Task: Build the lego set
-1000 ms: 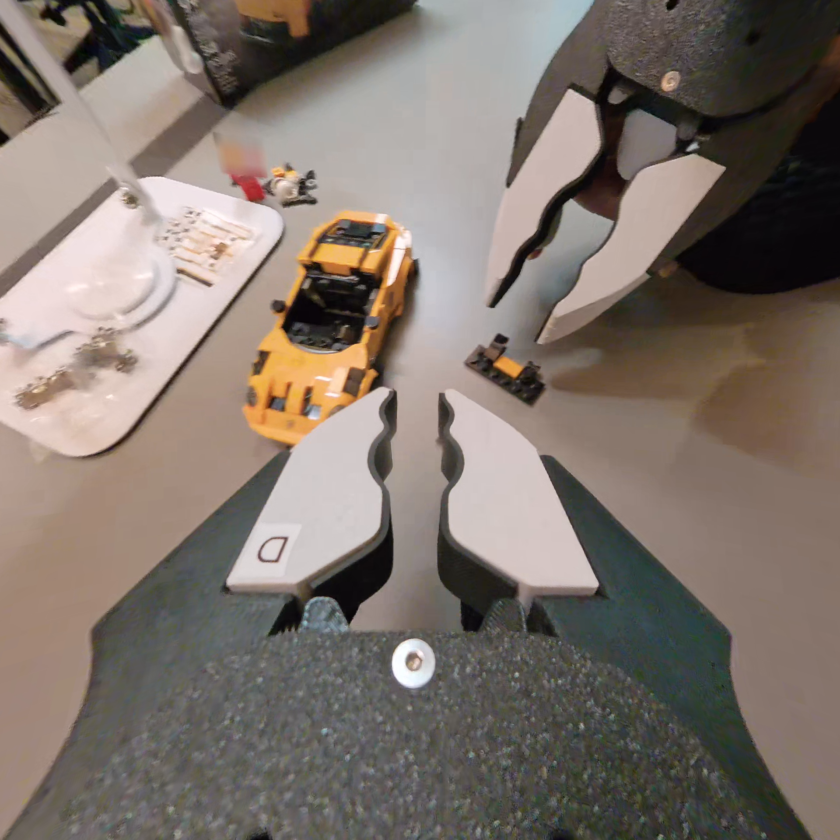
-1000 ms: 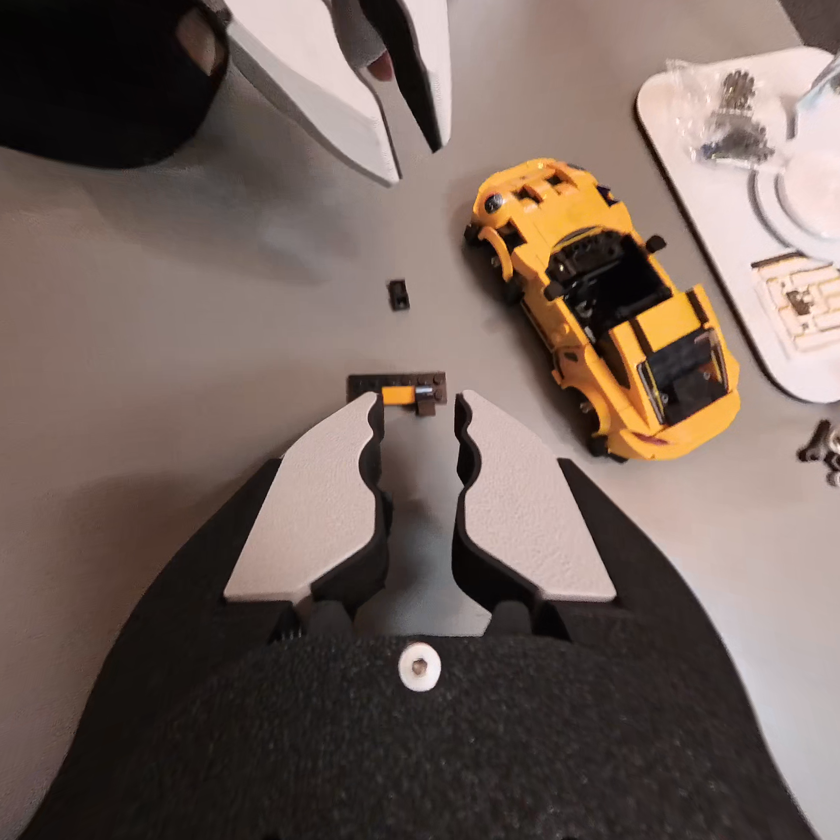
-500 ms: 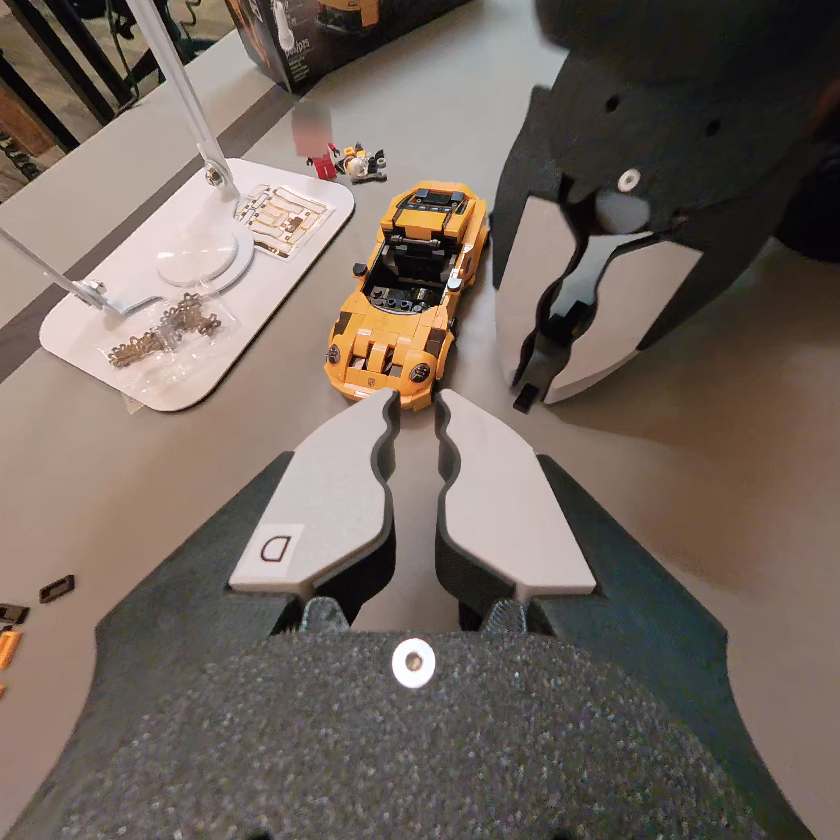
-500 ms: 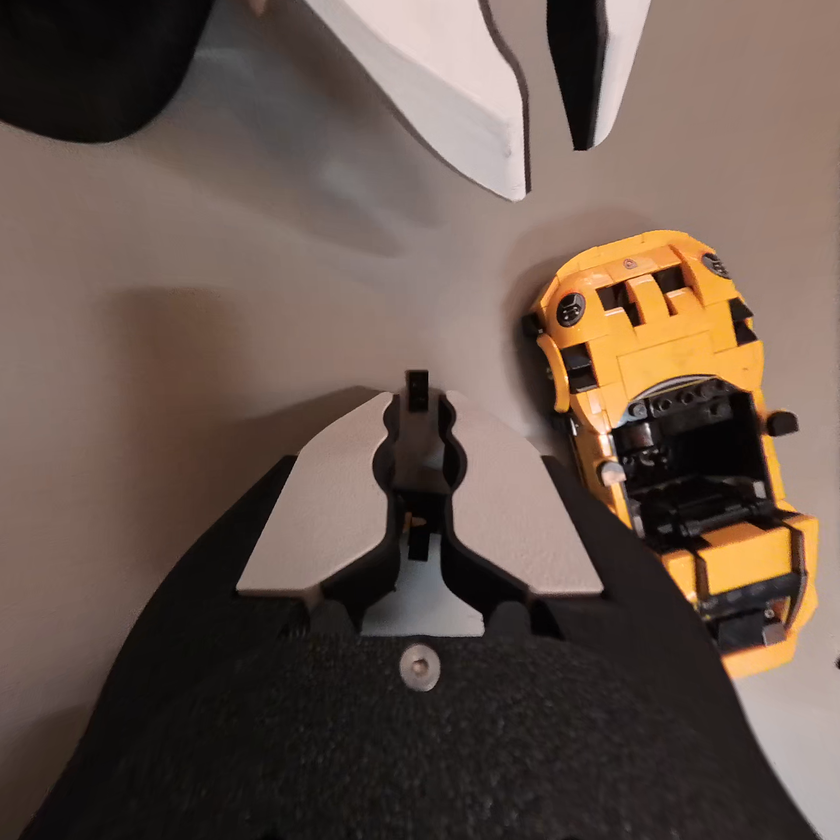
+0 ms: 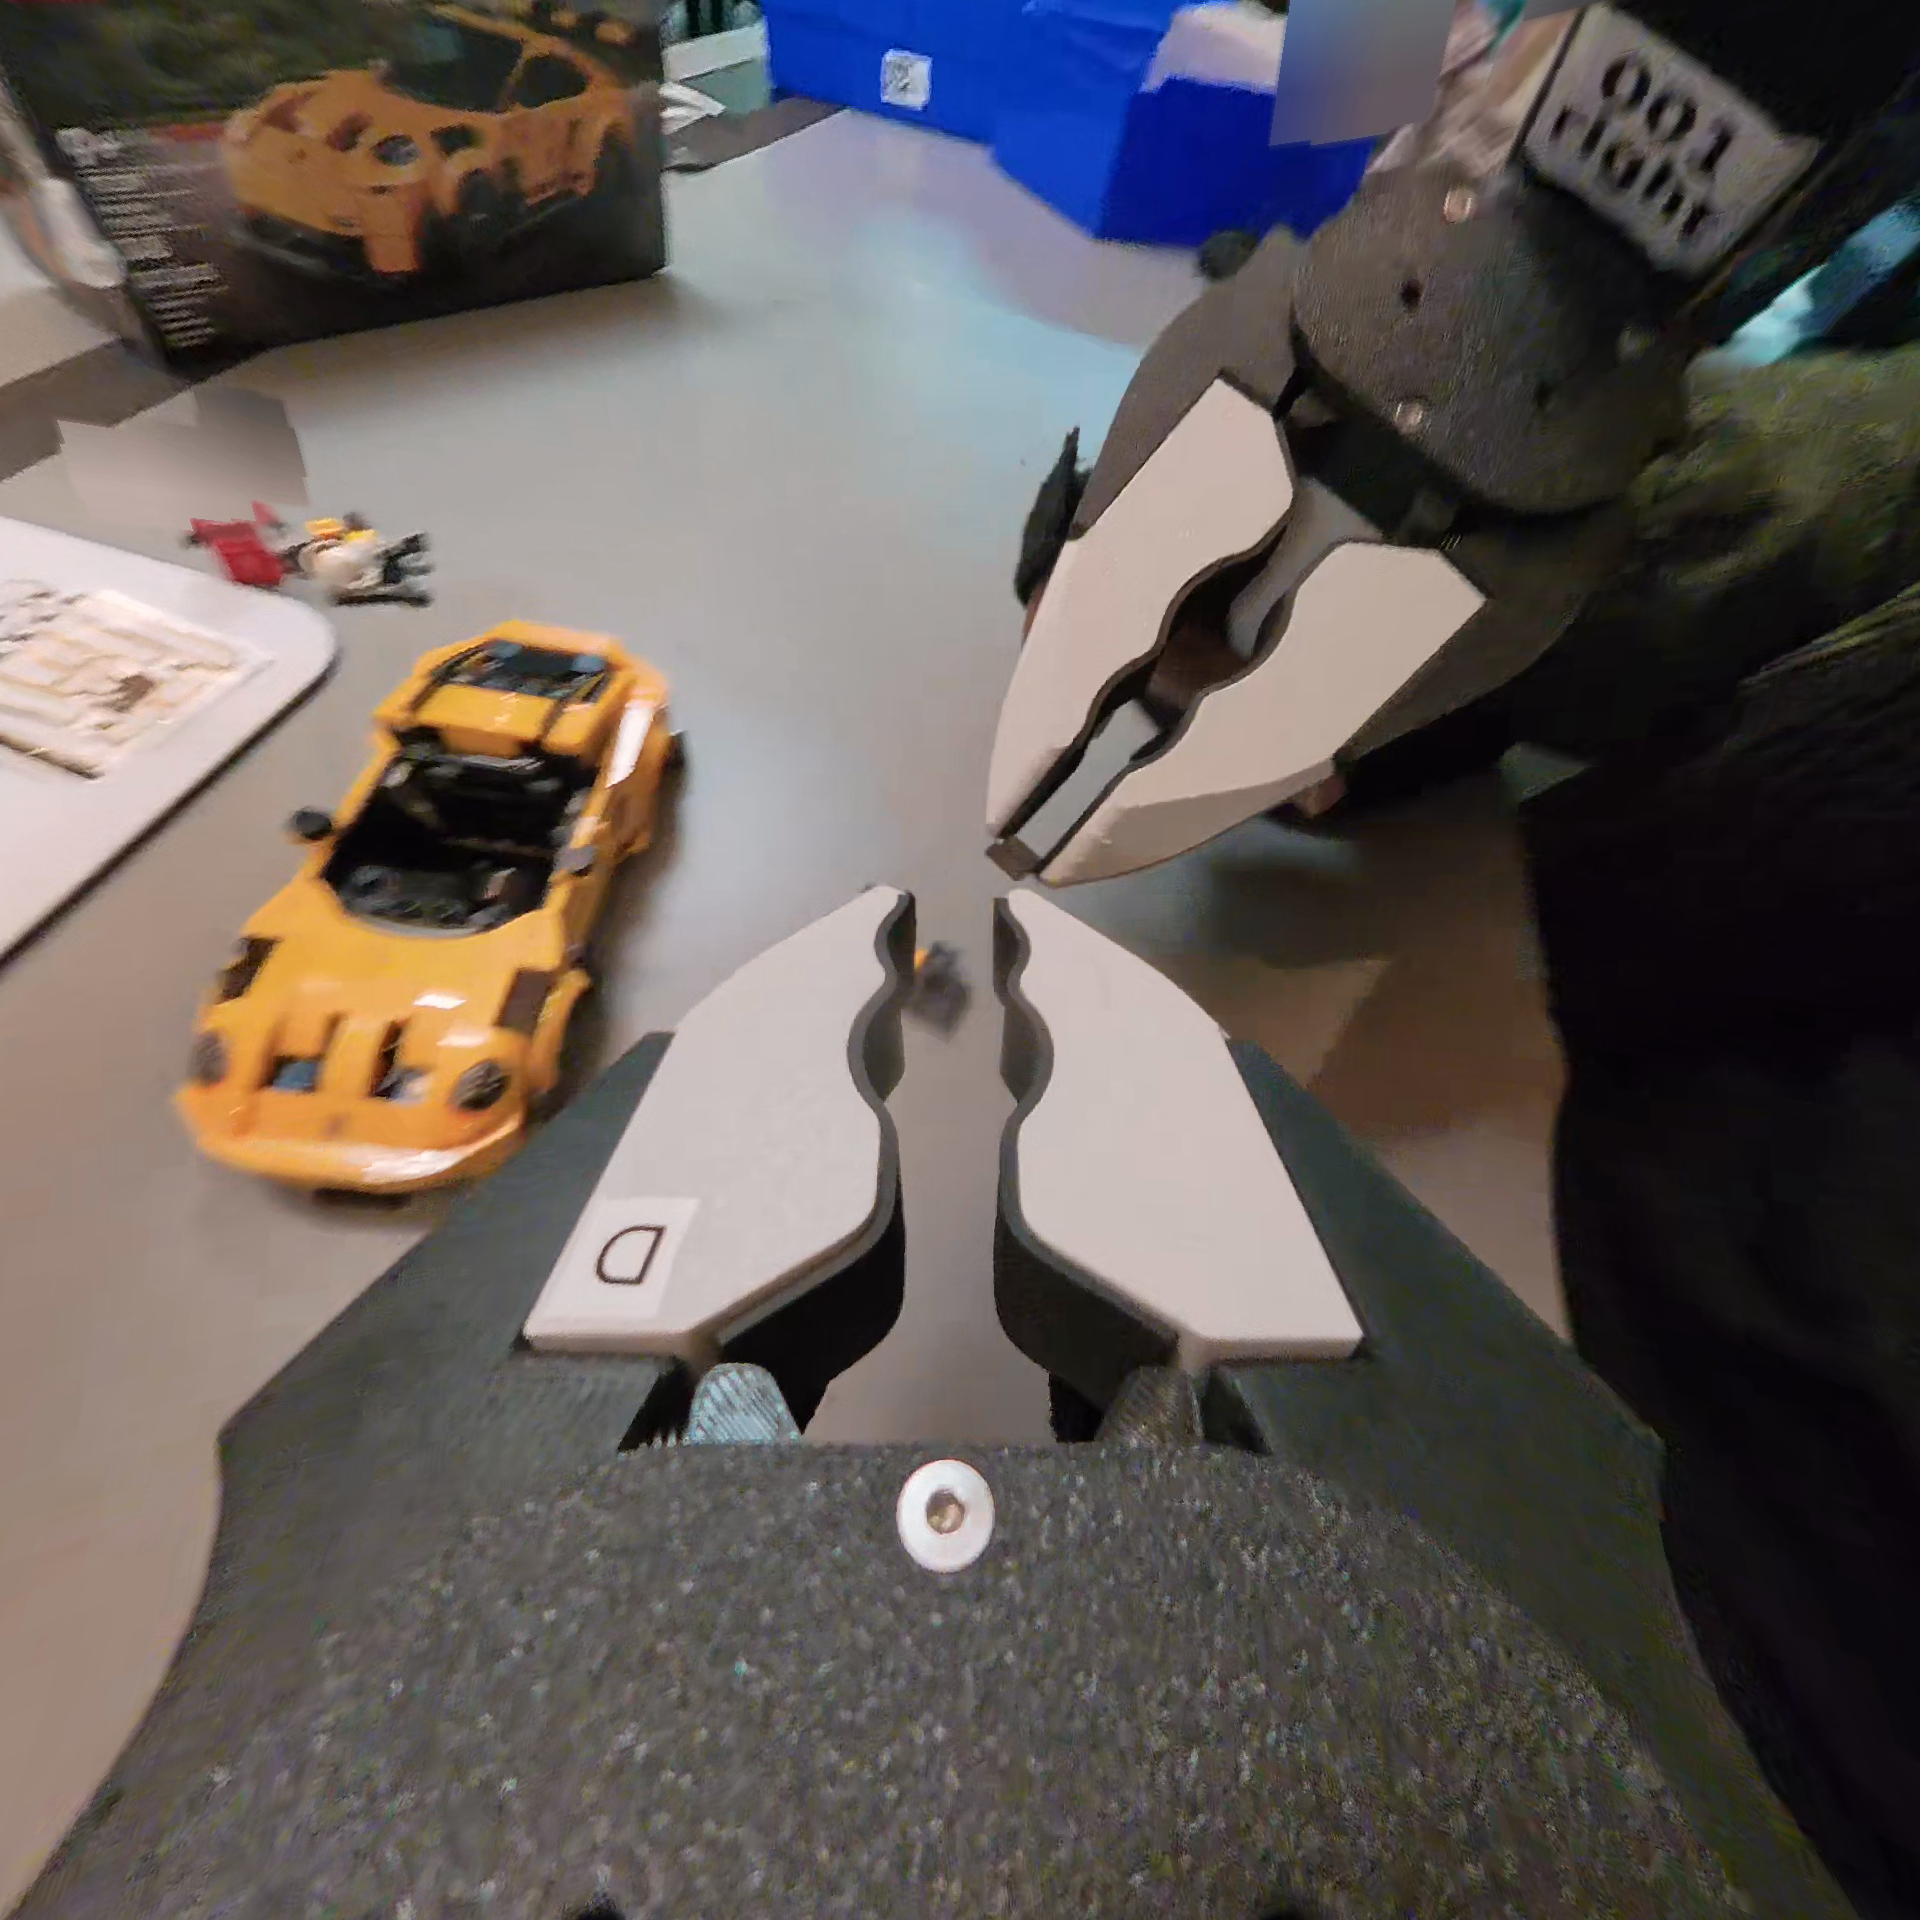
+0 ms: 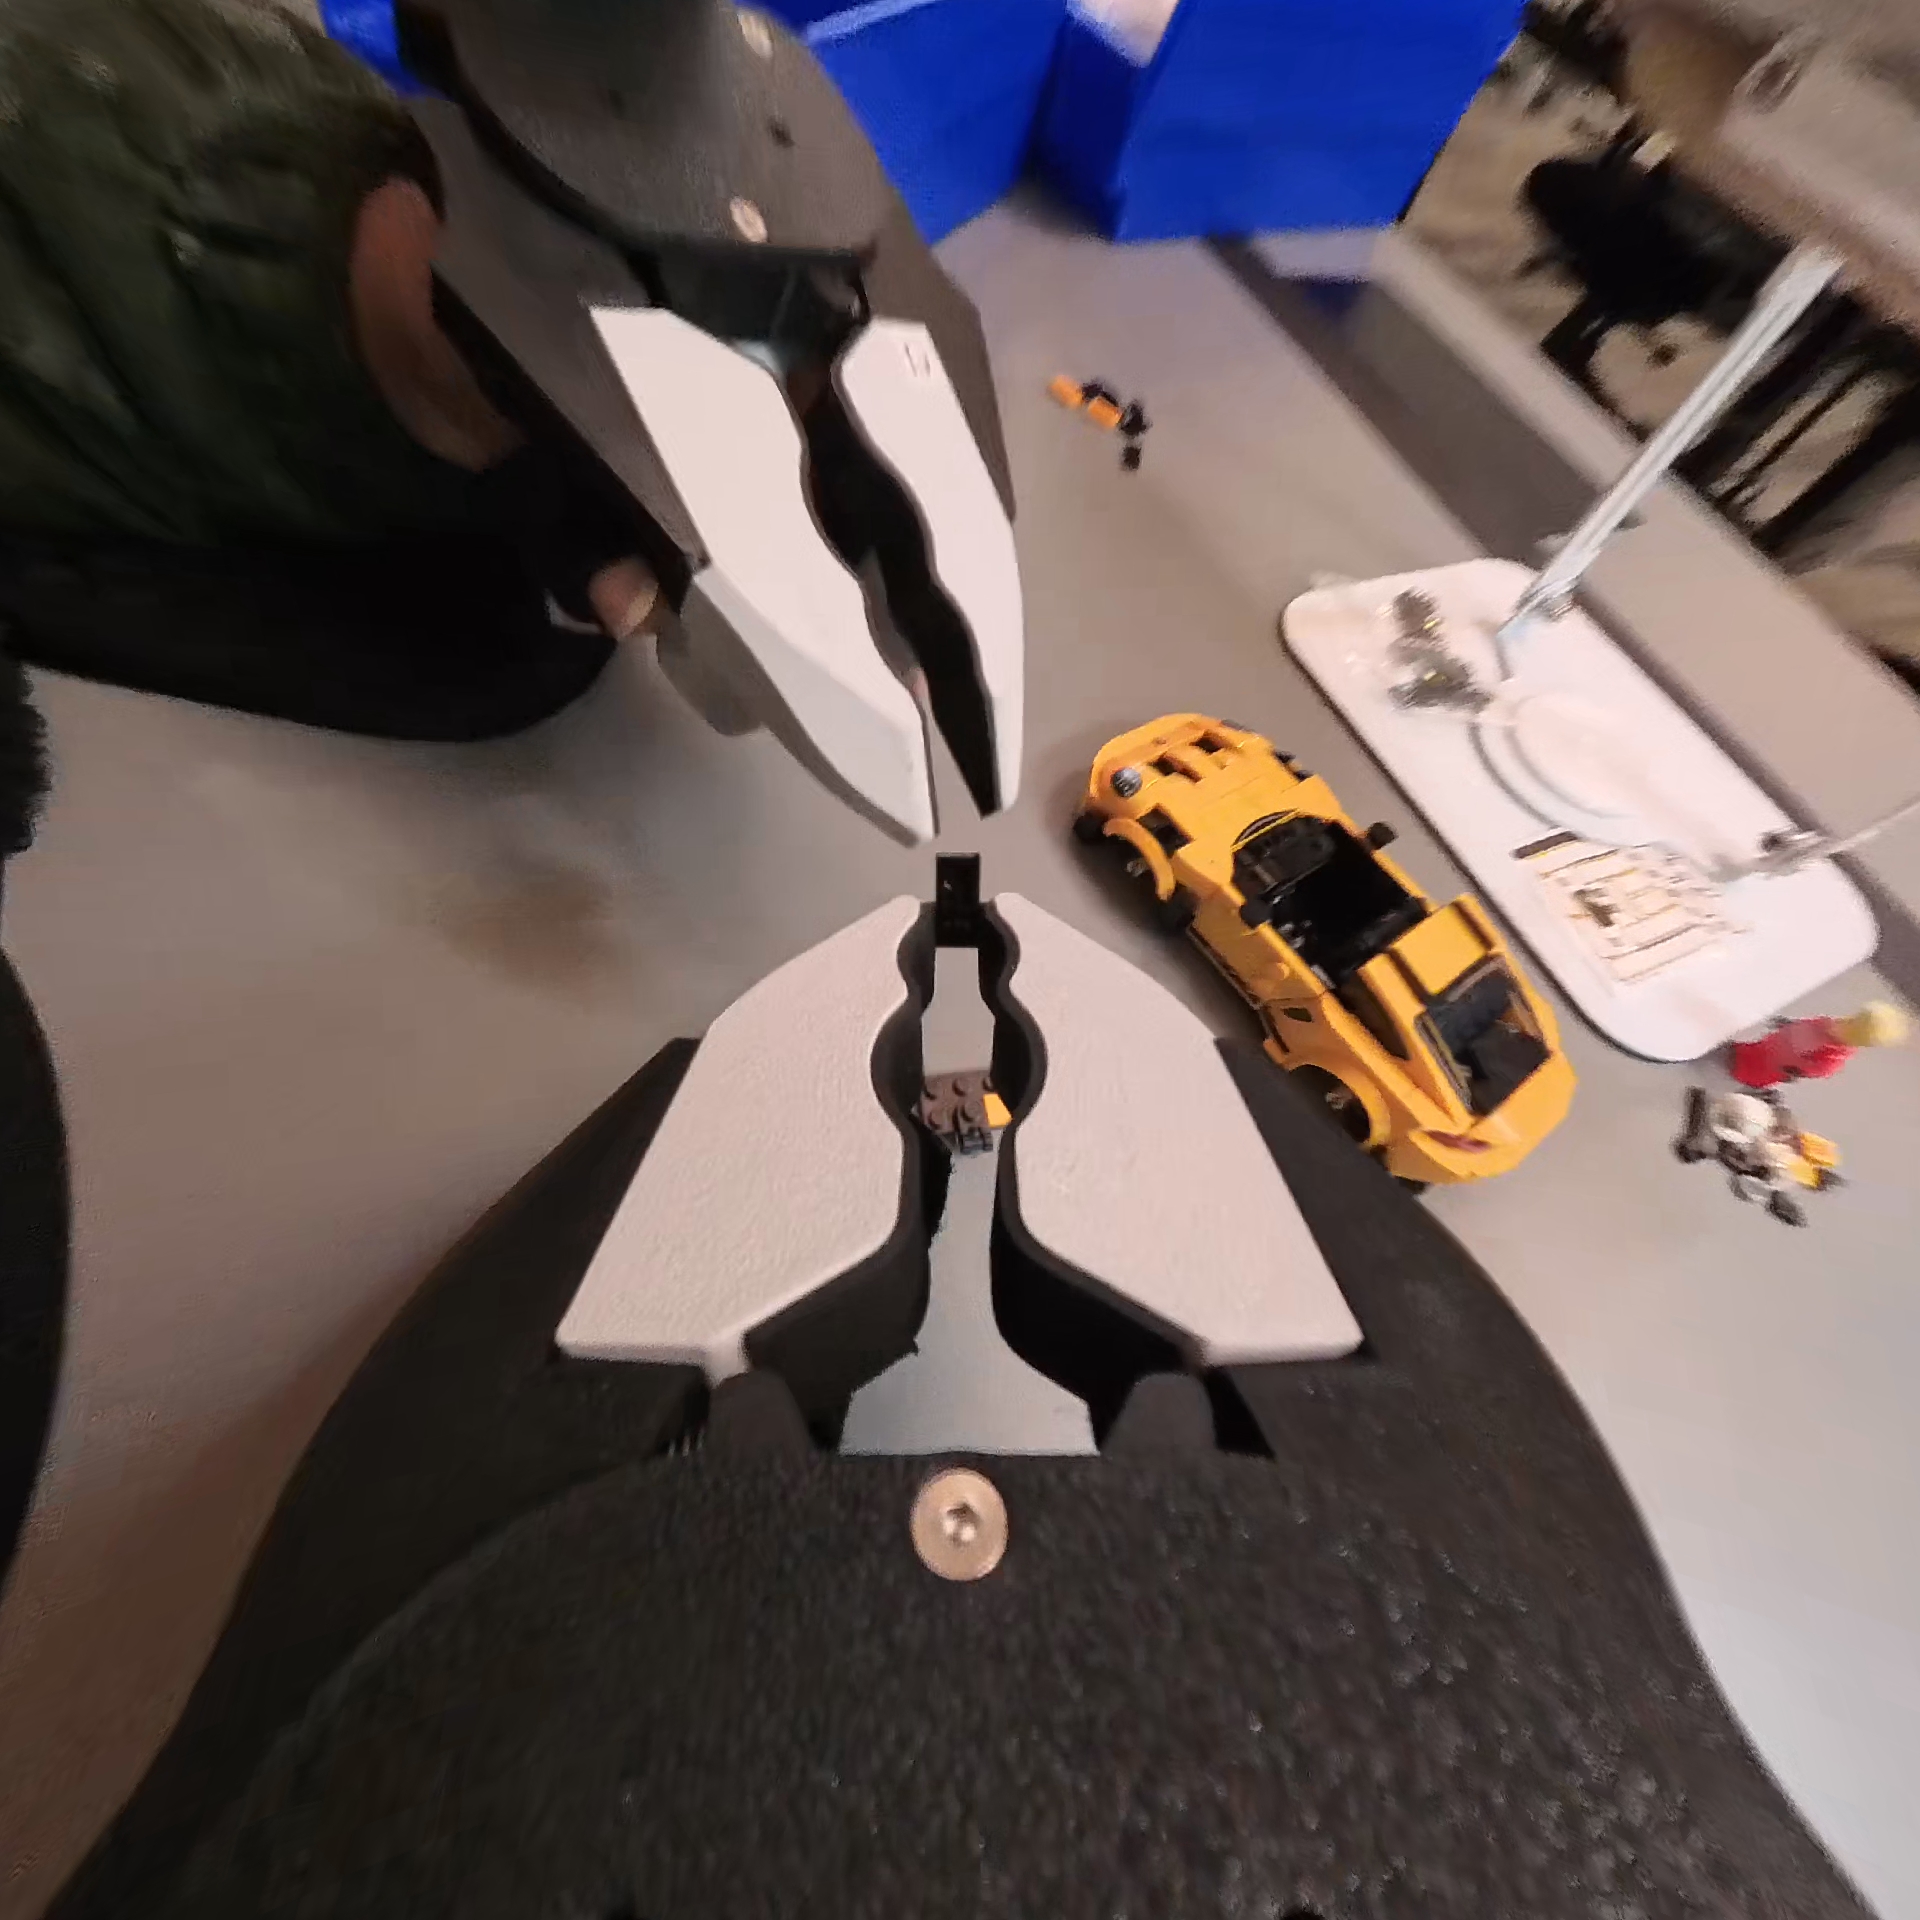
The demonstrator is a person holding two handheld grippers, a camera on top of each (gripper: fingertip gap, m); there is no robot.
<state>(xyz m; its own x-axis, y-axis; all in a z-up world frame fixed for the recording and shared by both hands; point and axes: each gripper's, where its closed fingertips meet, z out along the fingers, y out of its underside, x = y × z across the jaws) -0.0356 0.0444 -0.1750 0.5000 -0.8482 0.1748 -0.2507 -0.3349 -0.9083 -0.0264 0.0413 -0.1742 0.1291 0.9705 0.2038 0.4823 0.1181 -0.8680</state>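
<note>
On the grey table [image 6: 312, 987]: your yellow car [image 6: 1340, 945] sits whole in body, cockpit roofless, near the white tray [image 6: 1621, 831].
Right gripper [image 6: 958, 909]: you have it clenched on a black plate [image 6: 956, 894], which pokes out past the tips; its orange-and-dark end sits back between the fingers.
Left gripper [image 5: 951, 904]: released, its tips a little apart and nothing between them. It faces your right one tip to tip.
Small piece [image 5: 938, 977]: a dark bit with some orange lies on the table below your left gripper's tips.
Done, by the look of it: most of the car body.
Left to do: the plate sub-assembly appears unfinished and not yet on the car; loose bits [image 6: 1101, 405], a bag of parts on the tray, and the minifigure pieces [image 6: 1756, 1143] remain unplaced.
</note>
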